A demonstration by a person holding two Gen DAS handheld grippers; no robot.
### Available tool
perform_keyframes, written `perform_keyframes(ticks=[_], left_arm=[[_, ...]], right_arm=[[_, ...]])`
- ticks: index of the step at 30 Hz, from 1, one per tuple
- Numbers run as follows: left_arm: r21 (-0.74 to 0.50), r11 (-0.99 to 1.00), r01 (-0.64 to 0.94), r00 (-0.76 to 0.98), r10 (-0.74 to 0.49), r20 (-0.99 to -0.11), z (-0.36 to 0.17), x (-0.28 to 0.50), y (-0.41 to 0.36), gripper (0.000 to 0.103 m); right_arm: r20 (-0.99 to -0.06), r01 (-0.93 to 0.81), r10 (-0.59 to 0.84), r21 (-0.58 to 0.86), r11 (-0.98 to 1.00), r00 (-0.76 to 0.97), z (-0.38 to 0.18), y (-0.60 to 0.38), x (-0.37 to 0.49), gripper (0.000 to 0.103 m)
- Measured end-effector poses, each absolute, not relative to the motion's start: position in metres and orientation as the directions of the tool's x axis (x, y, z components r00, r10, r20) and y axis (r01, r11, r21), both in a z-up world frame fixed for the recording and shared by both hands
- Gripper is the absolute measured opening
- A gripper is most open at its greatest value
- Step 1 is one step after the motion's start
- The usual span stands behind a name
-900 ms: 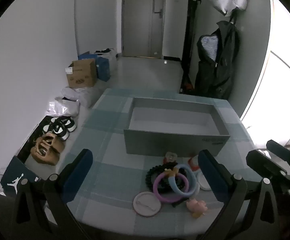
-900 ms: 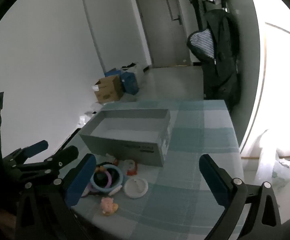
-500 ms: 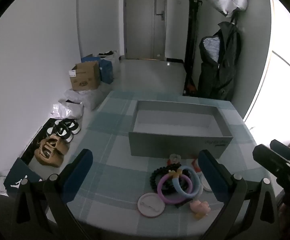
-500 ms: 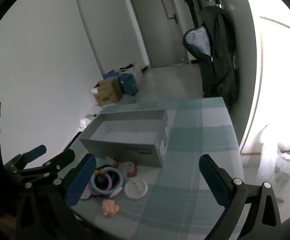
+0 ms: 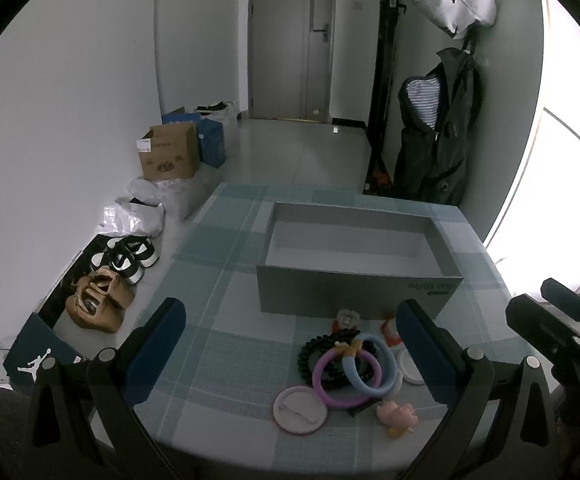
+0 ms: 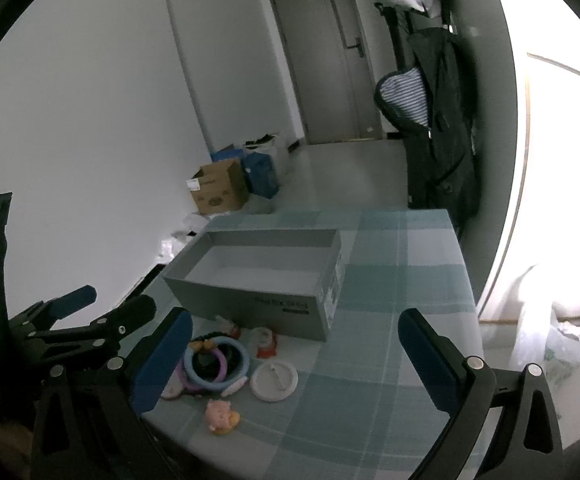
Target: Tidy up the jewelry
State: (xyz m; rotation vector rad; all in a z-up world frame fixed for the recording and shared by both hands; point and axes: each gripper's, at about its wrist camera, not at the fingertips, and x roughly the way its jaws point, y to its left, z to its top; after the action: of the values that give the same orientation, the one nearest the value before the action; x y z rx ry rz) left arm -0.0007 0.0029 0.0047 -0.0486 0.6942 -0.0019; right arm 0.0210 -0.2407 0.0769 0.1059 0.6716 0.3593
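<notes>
Left wrist view: the left gripper (image 5: 290,344) hangs spread wide and empty above the jewelry pile (image 5: 350,368) — bangles, beads, round discs, a pink charm — all lying on the checked table (image 5: 217,320). The right gripper (image 6: 294,352) gapes empty too. The grey box (image 5: 354,292) just behind looks bare — nothing sorted yet. Its near wall needs clearing.
</notes>
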Motion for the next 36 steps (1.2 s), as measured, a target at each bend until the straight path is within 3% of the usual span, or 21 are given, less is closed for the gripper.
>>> perform_keyframes(ticks=[36], left_arm=[[-0.081,0.995,-0.052,0.769,-0.012,-0.640,0.004,0.000,0.014,0.102]], right_arm=[[-0.582,-0.295,0.360,0.208,0.933,0.729,0.080,-0.241,0.021,0.103]])
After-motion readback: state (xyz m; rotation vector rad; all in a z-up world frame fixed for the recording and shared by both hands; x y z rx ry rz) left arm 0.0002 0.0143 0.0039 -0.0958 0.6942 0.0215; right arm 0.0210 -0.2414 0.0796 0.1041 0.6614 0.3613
